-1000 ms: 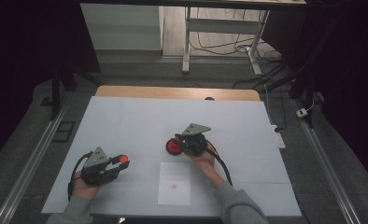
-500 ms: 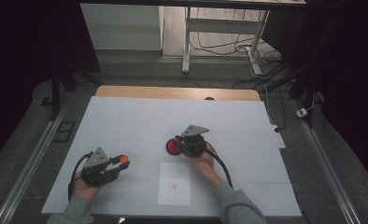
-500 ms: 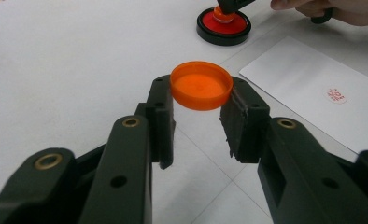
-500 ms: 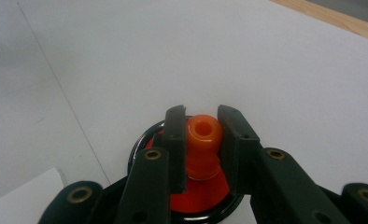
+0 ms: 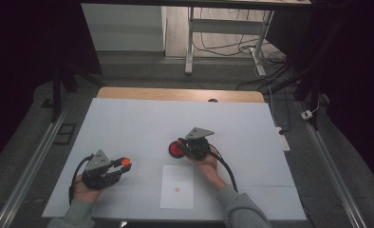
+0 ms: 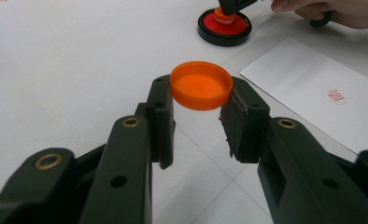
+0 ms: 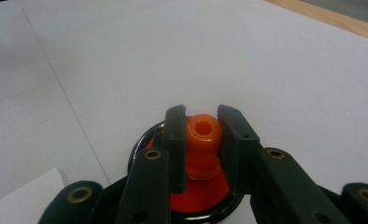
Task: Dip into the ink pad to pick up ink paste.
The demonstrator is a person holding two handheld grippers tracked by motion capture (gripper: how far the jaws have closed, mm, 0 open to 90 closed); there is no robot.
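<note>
My left gripper [image 6: 201, 100] is shut on an orange round cap [image 6: 201, 85], held hollow side up above the white table; in the high view the left gripper [image 5: 121, 166] sits at the front left with the orange cap [image 5: 125, 162] at its tip. My right gripper [image 7: 201, 126] is shut on an orange stamp [image 7: 203, 144] that stands on the red ink pad [image 7: 198, 198] in its black round dish. From above, the right gripper [image 5: 185, 145] reaches over the ink pad [image 5: 175, 149] near the table's middle. A white sheet of paper [image 5: 177, 186] with a small red stamp mark [image 5: 177, 189] lies between both hands.
A white mat [image 5: 128, 123] covers the table, with the wooden table edge [image 5: 180, 94] at the back. The ink pad [image 6: 224, 25] and the sheet of paper [image 6: 313, 88] lie ahead in the left gripper view. Cables trail from both grippers. A metal frame [image 5: 190, 42] stands beyond the table.
</note>
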